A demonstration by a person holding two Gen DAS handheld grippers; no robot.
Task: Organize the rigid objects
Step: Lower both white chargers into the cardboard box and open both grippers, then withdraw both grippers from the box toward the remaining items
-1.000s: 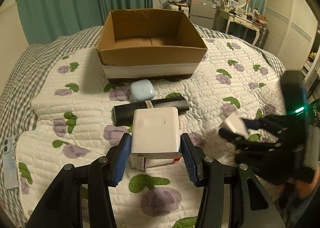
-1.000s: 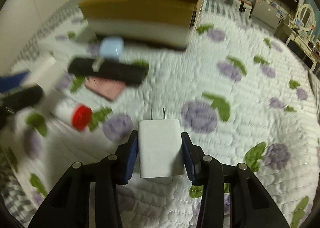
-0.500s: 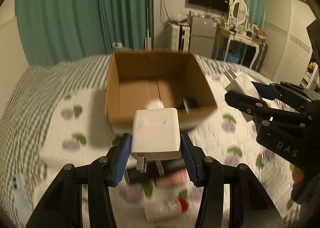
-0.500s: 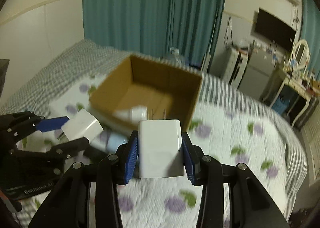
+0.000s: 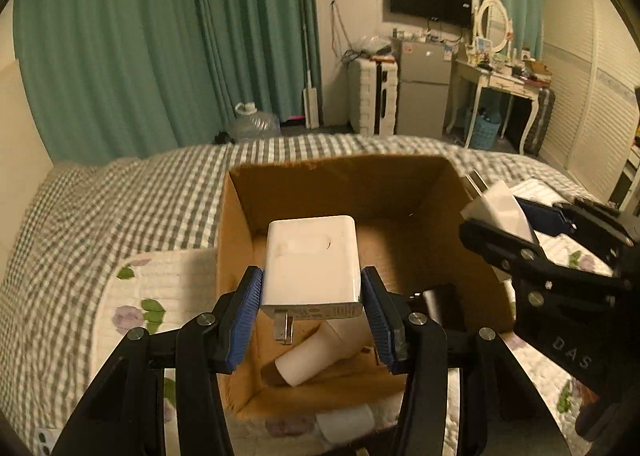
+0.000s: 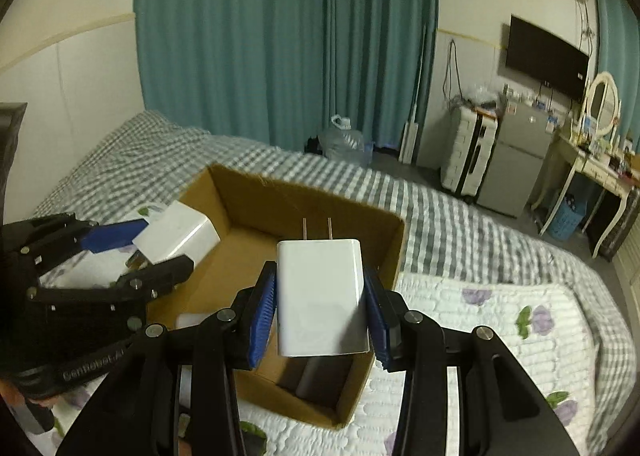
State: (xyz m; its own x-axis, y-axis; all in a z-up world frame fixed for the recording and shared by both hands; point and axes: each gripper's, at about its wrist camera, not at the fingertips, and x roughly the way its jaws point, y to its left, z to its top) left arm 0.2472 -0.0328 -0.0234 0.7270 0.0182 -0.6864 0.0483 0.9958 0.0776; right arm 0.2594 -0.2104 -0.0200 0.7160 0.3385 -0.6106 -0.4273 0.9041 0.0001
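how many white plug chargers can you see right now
2. One charger is clamped in the left tool, the other charger in the right tool, both held over the cardboard box. More may lie hidden inside the box.

left claw (image 5: pixel 312 312): black links, blue ribbed pads, silver screws | right claw (image 6: pixel 320 312): same, white lettering

The cardboard box (image 5: pixel 400 192) stood open-topped, its mouth clear from above — walls rose on all four sides. On its floor a white cylinder (image 5: pixel 308 356) and a dark block (image 5: pixel 440 302) crowded the near end; the far floor lay bare. The right gripper (image 5: pixel 516 216) hung over the right wall — narrowing passage there.
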